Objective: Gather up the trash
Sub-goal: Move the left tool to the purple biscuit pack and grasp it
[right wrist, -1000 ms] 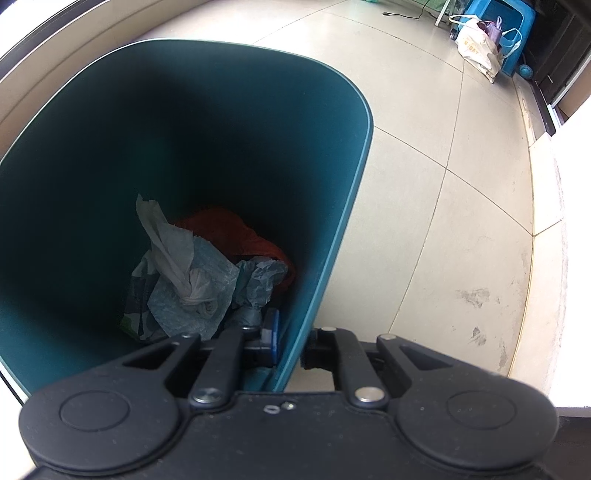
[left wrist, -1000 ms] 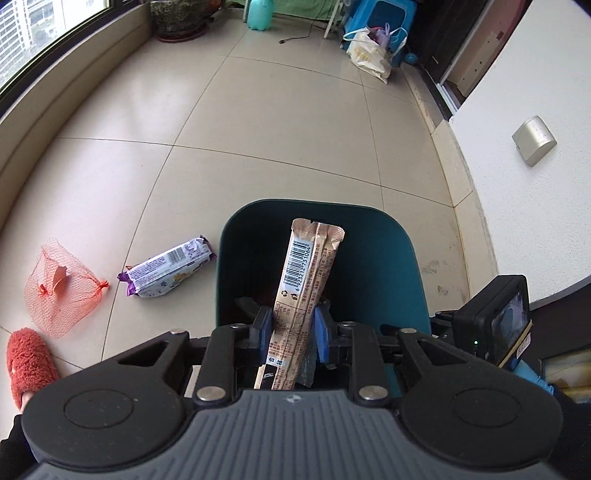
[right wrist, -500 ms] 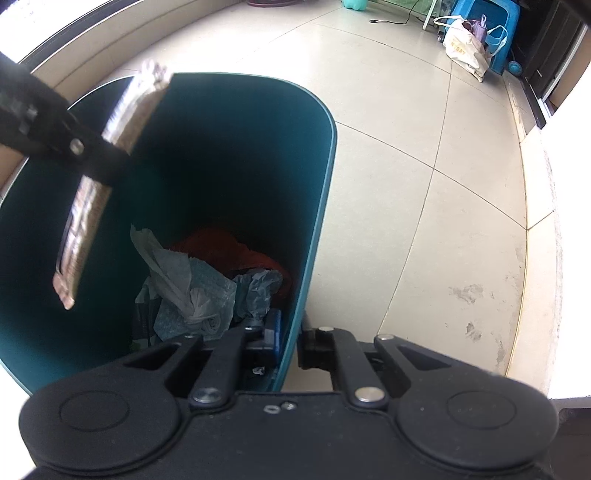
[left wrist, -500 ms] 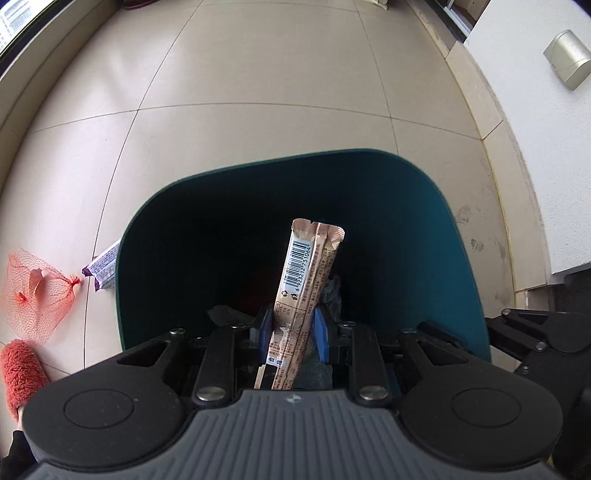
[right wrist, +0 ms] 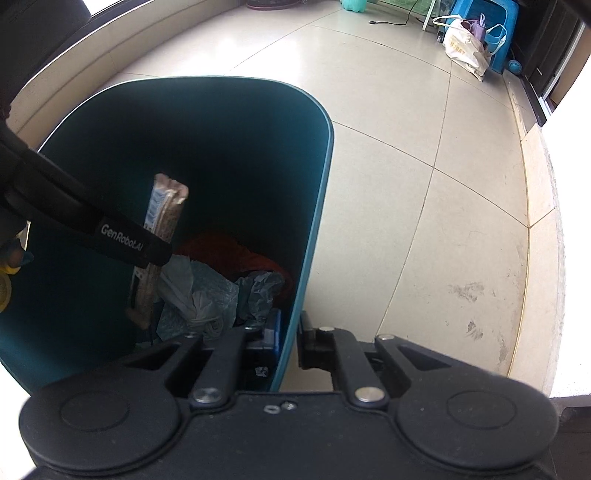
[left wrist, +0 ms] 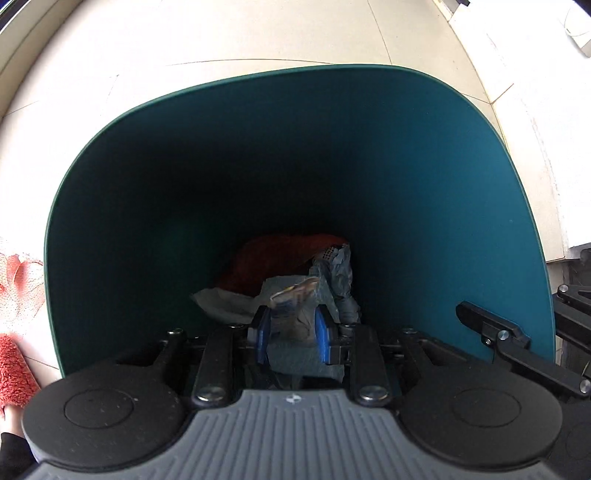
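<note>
The teal trash bin (left wrist: 424, 177) fills the left wrist view, with crumpled bags and red netting (left wrist: 280, 258) at its bottom. My left gripper (left wrist: 291, 332) is open over the bin's mouth; the tan snack wrapper (left wrist: 295, 291) shows loose and blurred between the blue pads. In the right wrist view the wrapper (right wrist: 159, 243) stands upright inside the bin (right wrist: 258, 155) beside the left gripper's fingers (right wrist: 122, 240). My right gripper (right wrist: 290, 336) is shut on the bin's rim.
A red mesh bag (left wrist: 20, 273) and a red fuzzy slipper (left wrist: 14, 373) lie on the tile floor left of the bin. A white wall step (right wrist: 539, 221) runs along the right. A shopping bag (right wrist: 461, 48) and blue stool (right wrist: 491, 22) stand far back.
My left gripper has moved down over the bin's mouth and opened, and the snack wrapper has come free of its pads. My right gripper keeps its hold on the rim.
</note>
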`<action>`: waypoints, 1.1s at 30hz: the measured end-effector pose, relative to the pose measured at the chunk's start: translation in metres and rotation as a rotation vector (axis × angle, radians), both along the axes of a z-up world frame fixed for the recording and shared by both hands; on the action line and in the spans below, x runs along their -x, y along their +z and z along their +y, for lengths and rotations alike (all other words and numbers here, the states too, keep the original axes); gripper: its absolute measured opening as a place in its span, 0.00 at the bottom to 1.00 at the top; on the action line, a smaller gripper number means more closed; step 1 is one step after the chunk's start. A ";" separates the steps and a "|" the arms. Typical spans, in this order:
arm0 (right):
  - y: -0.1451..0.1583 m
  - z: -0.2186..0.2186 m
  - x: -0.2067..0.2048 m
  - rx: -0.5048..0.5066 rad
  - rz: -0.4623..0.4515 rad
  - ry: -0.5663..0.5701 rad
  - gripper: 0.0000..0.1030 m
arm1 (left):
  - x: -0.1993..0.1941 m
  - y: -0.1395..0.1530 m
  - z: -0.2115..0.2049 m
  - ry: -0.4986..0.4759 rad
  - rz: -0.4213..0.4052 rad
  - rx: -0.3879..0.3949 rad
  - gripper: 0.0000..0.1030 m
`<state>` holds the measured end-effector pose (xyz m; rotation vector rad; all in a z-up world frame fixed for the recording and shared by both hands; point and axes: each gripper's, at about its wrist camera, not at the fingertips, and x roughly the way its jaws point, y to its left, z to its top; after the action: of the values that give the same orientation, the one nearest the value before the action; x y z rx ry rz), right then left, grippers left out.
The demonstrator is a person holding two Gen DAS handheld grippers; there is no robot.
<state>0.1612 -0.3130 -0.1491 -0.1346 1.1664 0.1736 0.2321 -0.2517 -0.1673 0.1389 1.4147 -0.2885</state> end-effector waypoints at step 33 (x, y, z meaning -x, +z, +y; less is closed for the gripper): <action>0.002 -0.005 0.006 0.017 0.001 -0.027 0.04 | -0.009 0.104 0.172 0.165 -0.231 0.115 0.77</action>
<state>0.1551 -0.3180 -0.1476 -0.1334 1.1705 0.1405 0.2415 -0.0795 -0.0631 -0.0386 1.1692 -0.2095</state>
